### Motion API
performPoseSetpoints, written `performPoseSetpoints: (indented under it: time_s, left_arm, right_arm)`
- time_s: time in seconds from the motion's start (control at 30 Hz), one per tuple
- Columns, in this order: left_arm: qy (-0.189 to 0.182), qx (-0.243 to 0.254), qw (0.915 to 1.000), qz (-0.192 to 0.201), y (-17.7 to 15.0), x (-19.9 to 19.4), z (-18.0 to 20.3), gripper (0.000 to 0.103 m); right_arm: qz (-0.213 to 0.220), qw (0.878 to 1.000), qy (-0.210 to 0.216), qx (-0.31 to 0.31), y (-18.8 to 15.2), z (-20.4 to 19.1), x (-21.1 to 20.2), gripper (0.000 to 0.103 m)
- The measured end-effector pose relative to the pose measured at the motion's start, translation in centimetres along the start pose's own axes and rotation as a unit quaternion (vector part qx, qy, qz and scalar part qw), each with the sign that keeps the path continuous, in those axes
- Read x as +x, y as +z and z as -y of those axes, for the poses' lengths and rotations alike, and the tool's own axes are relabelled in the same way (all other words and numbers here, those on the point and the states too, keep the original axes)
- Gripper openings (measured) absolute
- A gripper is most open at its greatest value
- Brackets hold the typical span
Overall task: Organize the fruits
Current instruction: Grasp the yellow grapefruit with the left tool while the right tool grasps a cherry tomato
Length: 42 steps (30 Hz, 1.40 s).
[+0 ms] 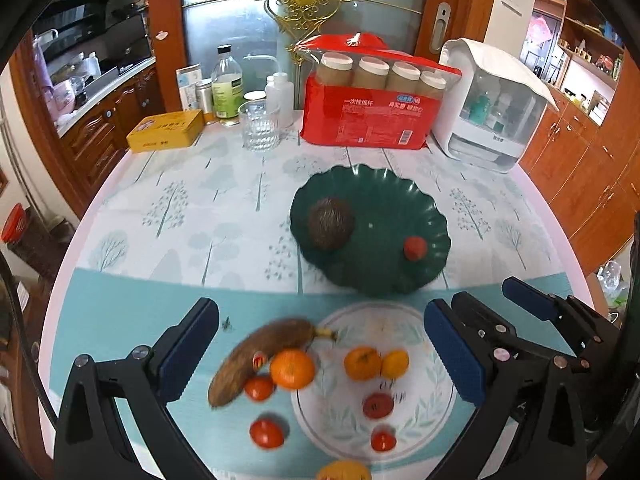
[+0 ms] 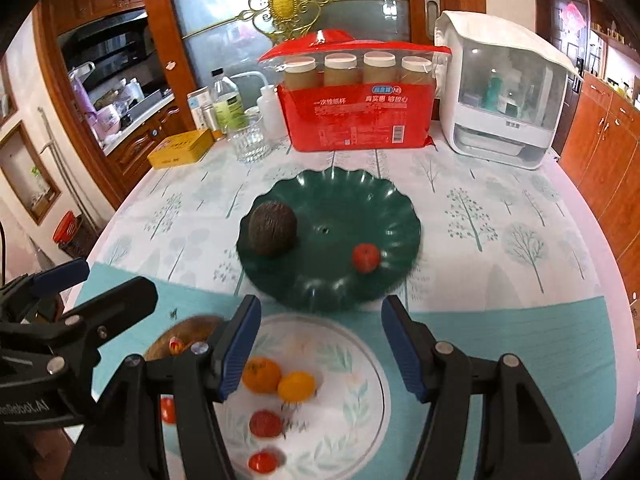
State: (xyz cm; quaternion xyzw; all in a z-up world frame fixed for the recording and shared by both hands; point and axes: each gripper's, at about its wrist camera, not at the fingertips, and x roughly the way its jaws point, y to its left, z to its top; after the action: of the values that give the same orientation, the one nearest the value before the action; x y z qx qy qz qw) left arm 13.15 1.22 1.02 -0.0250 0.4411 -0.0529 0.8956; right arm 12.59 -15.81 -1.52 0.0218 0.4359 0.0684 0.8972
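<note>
A dark green scalloped plate (image 1: 384, 196) (image 2: 360, 200) holds a brown avocado (image 1: 330, 223) (image 2: 272, 229) and a small red tomato (image 1: 414, 247) (image 2: 365, 257). Nearer me, on the tablecloth's printed white circle (image 1: 424, 408) and beside it, lie a brown banana (image 1: 256, 356), oranges (image 1: 292, 369) (image 2: 262, 374), a yellow citrus (image 2: 296, 386) and several red tomatoes (image 1: 377, 405) (image 2: 265, 423). My left gripper (image 1: 320, 352) is open and empty above this fruit. My right gripper (image 2: 320, 344) is open and empty above it too, and also shows in the left wrist view (image 1: 528, 300).
At the table's back stand a yellow tin (image 1: 166, 133), a glass tumbler (image 1: 260, 126), bottles (image 1: 227, 88), a red pack of paper cups (image 1: 372, 104) and a white lidded storage box (image 1: 492, 108). Wooden cabinets line both sides.
</note>
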Motion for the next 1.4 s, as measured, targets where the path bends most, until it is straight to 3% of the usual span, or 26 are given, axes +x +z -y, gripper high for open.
performPoseSetpoints:
  time_s: [0.3,0.8,1.03,1.27,1.4]
  left_arm:
    - [0.017,0.003,0.9998,-0.01,-4.8,-1.9,-0.3,0.102]
    - [0.01,-0.024,0.9945,-0.101,-13.2,0.2,-1.7,0.102]
    - [-0.001,-0.021,0.989,-0.147,-16.7,1.2,-2.0,0.102]
    - [-0.012,-0.009,0.9862,-0.165,-18.3,2.7,-1.4,0.093]
    - [-0.034,-0.009,0.9866,-0.159,-18.3,3.6,-0.9,0.089]
  right_arm:
    - [-0.031,0.999,0.01,-0.014,-4.1,0.2,-0.7,0.063]
    - [-0.092,0.995,0.011,-0.027,-9.1,0.7,2.5,0.063]
    - [-0.112,0.992,0.047,-0.017,-10.6,0.2,3.1,0.063]
    - [-0.129,0.987,0.084,-0.04,-11.3,-2.2,3.6,0.063]
    - [-0.158,0.981,0.098,-0.049,-12.2,-3.2,4.9,0.044]
